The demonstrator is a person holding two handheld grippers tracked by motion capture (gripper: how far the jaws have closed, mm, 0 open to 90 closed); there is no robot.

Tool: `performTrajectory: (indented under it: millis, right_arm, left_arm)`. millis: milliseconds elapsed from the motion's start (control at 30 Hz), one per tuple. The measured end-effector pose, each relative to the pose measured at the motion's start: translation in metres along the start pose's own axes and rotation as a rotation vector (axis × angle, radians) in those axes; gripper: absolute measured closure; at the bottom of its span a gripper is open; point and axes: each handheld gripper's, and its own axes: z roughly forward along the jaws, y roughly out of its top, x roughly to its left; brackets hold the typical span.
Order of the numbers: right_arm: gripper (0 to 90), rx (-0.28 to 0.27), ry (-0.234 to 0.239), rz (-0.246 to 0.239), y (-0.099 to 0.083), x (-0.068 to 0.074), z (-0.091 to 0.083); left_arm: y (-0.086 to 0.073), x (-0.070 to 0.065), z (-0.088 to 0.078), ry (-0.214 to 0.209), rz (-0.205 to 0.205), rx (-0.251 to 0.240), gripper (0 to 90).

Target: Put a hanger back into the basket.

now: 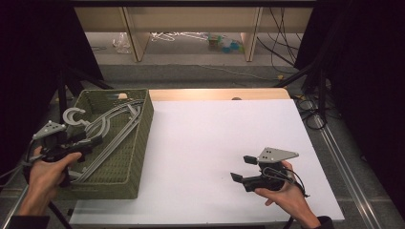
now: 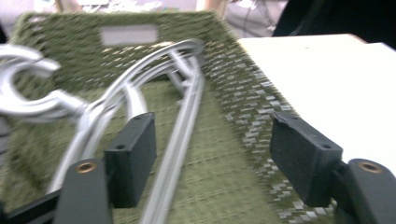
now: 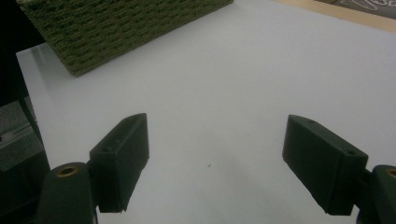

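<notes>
Hangers [image 1: 112, 133] are all lying in basket [image 1: 138, 152] at counter's left edge; you're holding both claws, left [image 2: 212, 154] & right [image 3: 224, 163], spread apart, gripping nothing yet.

This is looking like a lab or a recording studio. Black curtains [image 1: 28, 62] are hanging at 9 and 3 o'clock, dark stand legs [image 1: 305, 71] are standing at 2 o'clock, and loose cables [image 1: 282, 38] are lying on the grey floor [image 1: 200, 71] at 1 o'clock. A white sheet [image 1: 224, 138] is covering the table [image 1: 215, 94].
</notes>
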Motion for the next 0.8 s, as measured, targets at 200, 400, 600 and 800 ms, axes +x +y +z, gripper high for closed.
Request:
performTrajectory:
  millis: [200,400,600,800]
  right_arm:
    - [23.2,-0.003,-0.008,0.007,-0.001,0.000,0.001]
    - [22.6,-0.026,0.002,0.010,-0.002,-0.001,0.001]
    - [21.1,-0.020,0.005,0.020,-0.004,-0.001,0.001]
    - [20.1,-0.024,0.009,0.022,-0.004,-0.001,0.002]
  left_arm:
    - [-0.005,-0.035,0.003,-0.079,0.034,-0.047,22.3]
    - [-0.007,-0.068,0.007,-0.150,0.084,-0.062,22.1]
    - [-0.010,-0.099,0.010,-0.208,0.117,-0.071,21.5]
    - [-0.019,-0.127,0.015,-0.264,0.143,-0.062,20.5]
